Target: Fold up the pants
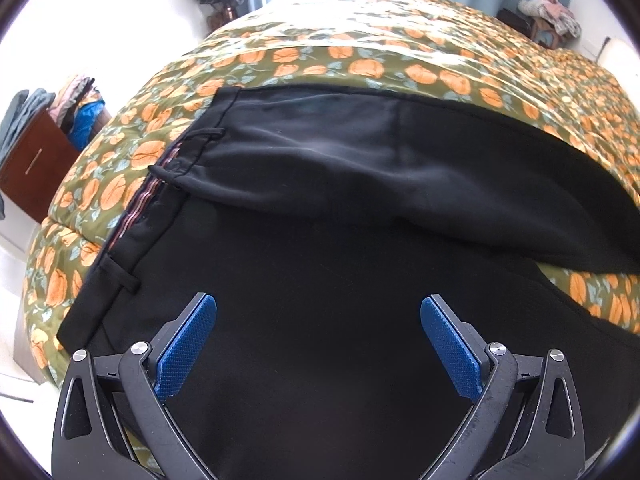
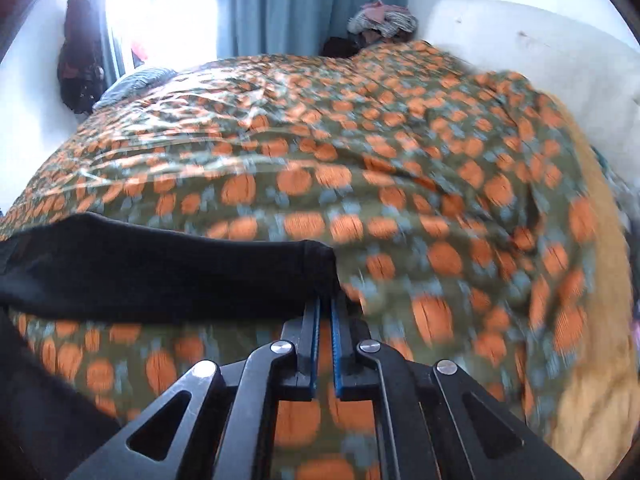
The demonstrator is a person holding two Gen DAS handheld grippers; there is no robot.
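Left gripper (image 1: 318, 308): jaws wide apart, nothing held, above black fabric pants (image 1: 320, 240) spread on orange-flowered olive bedspread (image 1: 360, 64). Right gripper (image 2: 325, 300): jaws clamped on pant-leg hem (image 2: 316, 264).

A bed (image 1: 360, 60) carries everything, covered by an olive quilt (image 2: 360, 168) printed with orange flowers and pale blue leaves. Black pants (image 1: 320, 248) lie directly on the quilt, waistband toward the bed's left edge in the left wrist view, one leg folded over across the other. At the far corner a striped pillow (image 2: 136, 80) rests on the bed.
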